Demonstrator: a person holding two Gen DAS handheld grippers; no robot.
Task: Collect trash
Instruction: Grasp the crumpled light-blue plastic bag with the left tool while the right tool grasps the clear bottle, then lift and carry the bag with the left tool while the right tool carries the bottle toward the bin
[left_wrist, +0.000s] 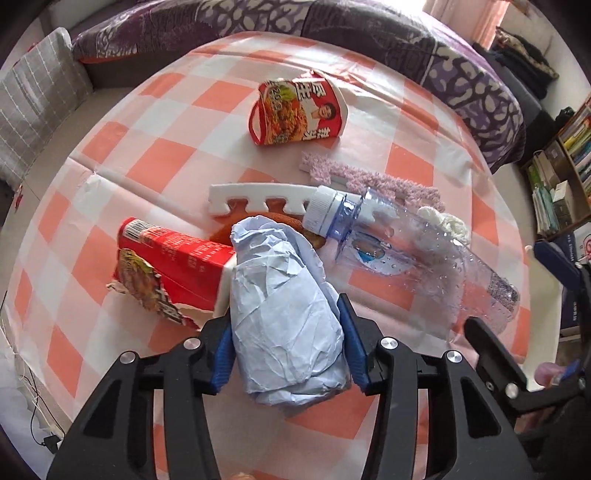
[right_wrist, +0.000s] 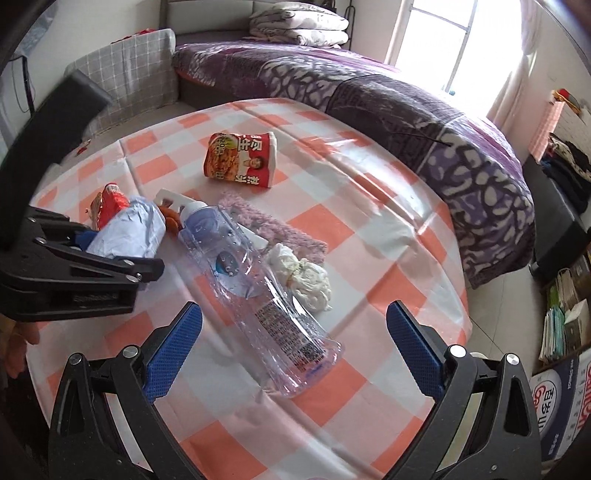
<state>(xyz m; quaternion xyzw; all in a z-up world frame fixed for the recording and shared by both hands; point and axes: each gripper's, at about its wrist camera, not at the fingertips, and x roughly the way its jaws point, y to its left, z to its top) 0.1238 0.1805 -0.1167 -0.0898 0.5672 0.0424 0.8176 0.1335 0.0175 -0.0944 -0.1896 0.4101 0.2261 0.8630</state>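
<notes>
A crumpled pale-blue paper wad (left_wrist: 284, 317) lies on the orange-and-white checked tablecloth (left_wrist: 147, 166), and my left gripper (left_wrist: 288, 343) is shut on it, both blue pads pressing its sides. The right wrist view shows the same grip, with the left gripper (right_wrist: 118, 247) at the left. My right gripper (right_wrist: 293, 310) stands wide open over the lower end of a clear plastic bottle (right_wrist: 258, 280) lying on its side, pads clear of it. A torn red carton (left_wrist: 170, 266) lies left of the wad. A red noodle cup (left_wrist: 299, 110) lies on its side farther back.
Beside the bottle (left_wrist: 406, 258) lie a white foam strip (left_wrist: 258, 199), a purple fuzzy cloth (right_wrist: 266, 225) and a white crumpled tissue (right_wrist: 303, 273). A bed with a purple blanket (right_wrist: 406, 110) borders the table's far side. A bookshelf (left_wrist: 569, 166) stands at the right.
</notes>
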